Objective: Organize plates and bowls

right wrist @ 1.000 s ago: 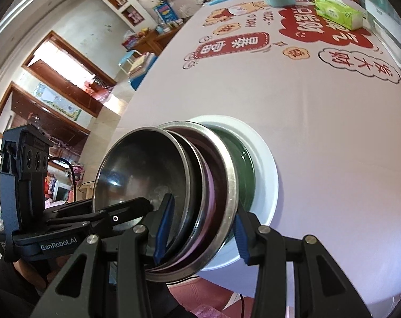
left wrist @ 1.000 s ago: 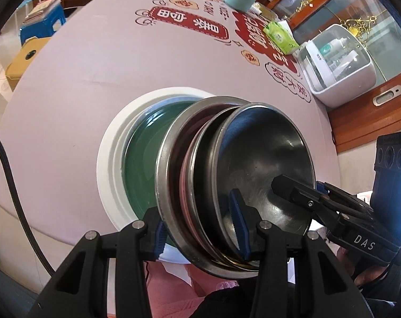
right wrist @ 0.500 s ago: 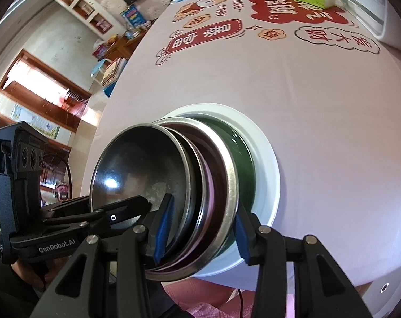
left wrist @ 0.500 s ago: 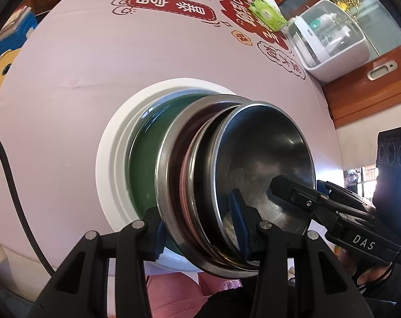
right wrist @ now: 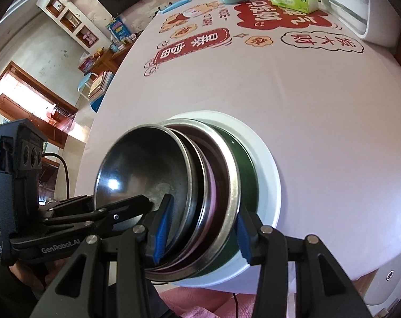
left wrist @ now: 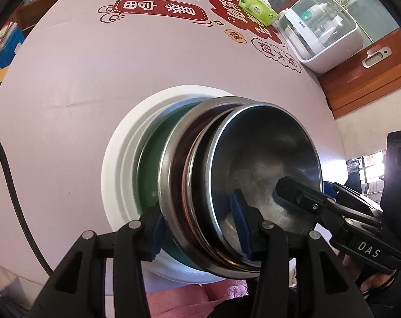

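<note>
Step in hand: setting down, or just about to release, the nested stack at the near edge of the round table [left wrist: 68,84] with its pink printed cloth.

Stack, bottom to top: white plate [left wrist: 121,164] flat on the cloth, green bowl [left wrist: 147,175] in it, then a wide steel dish [left wrist: 171,159] with a dark red inside, then the steel bowl [left wrist: 264,159] on top. In both wrist views the upper pieces look tilted toward the cameras (part of that may be lens distortion).

Left gripper [left wrist: 197,225]: one blue pad inside the steel bowl, the other outside against the green bowl's wall, so it pinches the near rims of the nested pieces. No gap shows at the pads, which appear in contact.

Right gripper [right wrist: 200,228]: same hold from the other side, one pad inside the steel bowl [right wrist: 144,169], one outside by the green bowl [right wrist: 249,182]. Its jaws are opening, with the rims between them.

Judgement: stacking looks essentially complete; the plate seems to sit on the cloth.

Next move calls for: both sets of jaws parting evenly, then withdrawing back along the fingers without hooking the top bowl's rim. The stack sits close to the table edge, so a snag could drag it off.
</note>
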`<state>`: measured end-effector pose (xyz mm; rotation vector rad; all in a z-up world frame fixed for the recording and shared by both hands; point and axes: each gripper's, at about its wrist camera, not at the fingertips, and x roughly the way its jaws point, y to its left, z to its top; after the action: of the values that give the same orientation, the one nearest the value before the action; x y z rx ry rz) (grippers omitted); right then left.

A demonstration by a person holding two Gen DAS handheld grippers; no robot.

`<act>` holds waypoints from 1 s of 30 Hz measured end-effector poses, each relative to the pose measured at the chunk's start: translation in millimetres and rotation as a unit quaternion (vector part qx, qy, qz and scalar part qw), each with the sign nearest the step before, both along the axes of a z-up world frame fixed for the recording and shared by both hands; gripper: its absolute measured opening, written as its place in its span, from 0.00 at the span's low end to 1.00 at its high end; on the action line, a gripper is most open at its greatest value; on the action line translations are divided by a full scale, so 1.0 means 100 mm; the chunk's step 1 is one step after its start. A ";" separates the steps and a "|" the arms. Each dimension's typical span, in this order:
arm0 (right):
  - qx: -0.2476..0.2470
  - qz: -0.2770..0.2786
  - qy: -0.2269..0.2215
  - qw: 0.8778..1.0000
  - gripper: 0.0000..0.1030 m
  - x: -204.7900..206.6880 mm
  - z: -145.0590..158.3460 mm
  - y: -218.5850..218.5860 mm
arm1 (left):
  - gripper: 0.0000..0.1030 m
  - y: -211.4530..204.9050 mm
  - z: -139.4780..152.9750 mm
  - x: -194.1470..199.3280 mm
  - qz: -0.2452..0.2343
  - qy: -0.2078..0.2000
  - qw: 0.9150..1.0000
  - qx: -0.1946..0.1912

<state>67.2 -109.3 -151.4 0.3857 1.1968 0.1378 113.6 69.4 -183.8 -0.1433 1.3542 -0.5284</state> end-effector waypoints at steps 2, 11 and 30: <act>0.001 -0.005 -0.002 1.000 0.43 0.00 0.00 0.00 | 0.42 -0.01 0.02 0.00 -0.006 -0.008 1.000 0.007; -0.003 -0.026 -0.020 0.999 0.44 -0.09 0.07 -0.02 | 0.44 0.00 0.18 -0.06 -0.016 -0.051 0.998 0.039; 0.001 -0.054 -0.046 0.997 0.57 -0.29 0.39 -0.10 | 0.61 0.27 0.74 -0.31 0.038 -0.093 0.993 0.068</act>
<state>38.5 -119.0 -111.9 0.4402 1.0826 0.0622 83.0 96.2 -109.4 -0.0328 1.1928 -0.3745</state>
